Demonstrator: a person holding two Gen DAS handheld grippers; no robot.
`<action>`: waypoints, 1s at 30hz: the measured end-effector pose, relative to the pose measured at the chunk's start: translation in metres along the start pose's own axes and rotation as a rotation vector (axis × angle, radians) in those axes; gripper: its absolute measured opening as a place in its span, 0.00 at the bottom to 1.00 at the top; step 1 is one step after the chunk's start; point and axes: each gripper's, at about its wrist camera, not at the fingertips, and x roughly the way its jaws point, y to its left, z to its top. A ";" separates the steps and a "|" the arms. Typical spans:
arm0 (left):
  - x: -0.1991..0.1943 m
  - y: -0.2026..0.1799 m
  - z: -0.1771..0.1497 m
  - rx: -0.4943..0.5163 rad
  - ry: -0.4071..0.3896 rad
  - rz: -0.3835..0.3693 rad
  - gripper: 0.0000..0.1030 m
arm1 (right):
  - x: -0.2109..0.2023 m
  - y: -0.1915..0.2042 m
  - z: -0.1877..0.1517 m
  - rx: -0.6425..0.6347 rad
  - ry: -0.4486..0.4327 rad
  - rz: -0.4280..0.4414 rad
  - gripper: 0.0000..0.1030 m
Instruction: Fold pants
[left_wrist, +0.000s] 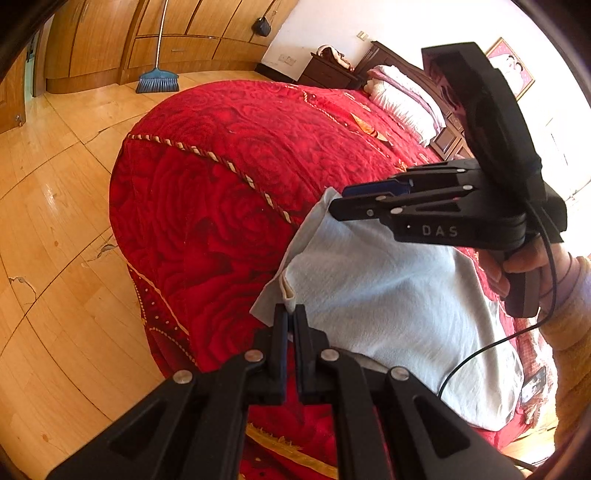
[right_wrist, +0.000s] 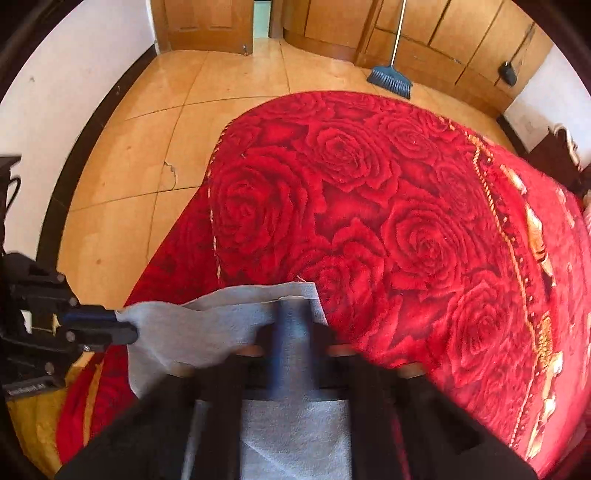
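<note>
1. The left gripper (left_wrist: 291, 314) has its jaws pressed together on the near corner of the pants (left_wrist: 388, 295), pinching a small fold of the pale cloth at their tips.
2. The pants lie on the bed (left_wrist: 229, 192), at its near edge; the cloth is light blue-grey, mostly flat, with a folded hem beside the left gripper.
3. The right gripper (left_wrist: 334, 210) sits at the far corner of the pants, held by a hand (left_wrist: 517, 266) in a pale yellow sleeve (left_wrist: 569, 325). Its jaws are closed. In the right wrist view the gripper (right_wrist: 291, 306) is blurred, with its tip at the hem of the pants (right_wrist: 207, 325); I cannot tell whether cloth is caught between the pads.
4. In that same view the left gripper (right_wrist: 123, 330) grips the pants' other corner, to the left.
5. Past the pants, the bed's red rose cover stretches away, with a gold cord trim (left_wrist: 207, 155) crossing it.
6. At the far end of the bed lie white pillows (left_wrist: 402, 96).
7. Beyond the bed, a blue broom (left_wrist: 157, 79) leans against wooden cupboards (left_wrist: 177, 33) on the tiled floor (left_wrist: 55, 155).
</note>
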 end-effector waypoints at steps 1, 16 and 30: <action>0.000 0.000 0.000 0.000 -0.001 -0.001 0.03 | -0.005 0.003 -0.002 -0.005 -0.016 -0.006 0.03; -0.032 0.002 0.014 -0.025 -0.074 0.023 0.03 | 0.005 -0.003 0.011 0.061 -0.130 -0.021 0.03; -0.003 0.036 0.008 -0.075 0.006 0.112 0.14 | -0.044 -0.011 -0.027 0.358 -0.180 -0.027 0.27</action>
